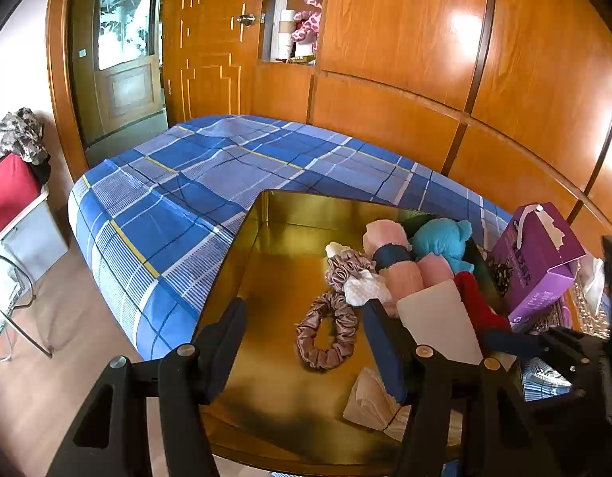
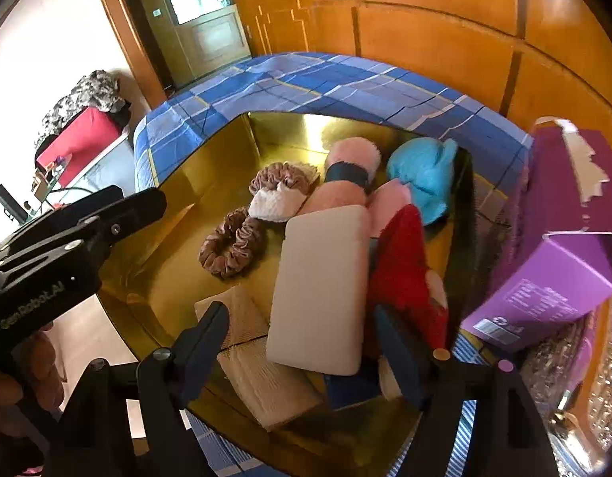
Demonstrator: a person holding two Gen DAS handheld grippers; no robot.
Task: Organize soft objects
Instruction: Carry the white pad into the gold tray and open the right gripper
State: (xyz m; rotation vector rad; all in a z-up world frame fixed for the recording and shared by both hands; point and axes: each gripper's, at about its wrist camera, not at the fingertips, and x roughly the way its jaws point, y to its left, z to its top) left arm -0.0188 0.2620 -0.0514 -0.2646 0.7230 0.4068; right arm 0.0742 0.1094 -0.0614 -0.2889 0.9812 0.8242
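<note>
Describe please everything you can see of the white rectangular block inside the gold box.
The white block is a flat, smooth slab with rounded corners and looks like foam or sponge. It leans tilted in the gold box, not flat. Its lower end rests on a cream folded cloth; its right edge touches a red plush piece, and its top end lies against a pink rolled towel. The right claw stands open around its lower end, with no pad pressing it.

A shiny gold open box (image 2: 179, 214) sits on the blue plaid bed (image 1: 179, 198). In it, the brown satin scrunchie (image 2: 232, 248) lies left of the white rectangular foam block (image 2: 322, 290). Behind the block lie pink rolled towels (image 2: 345, 183); the turquoise plush toy (image 2: 421, 175) lies to their right. A purple cardboard carton (image 2: 552, 278) stands outside the box, right.
</note>
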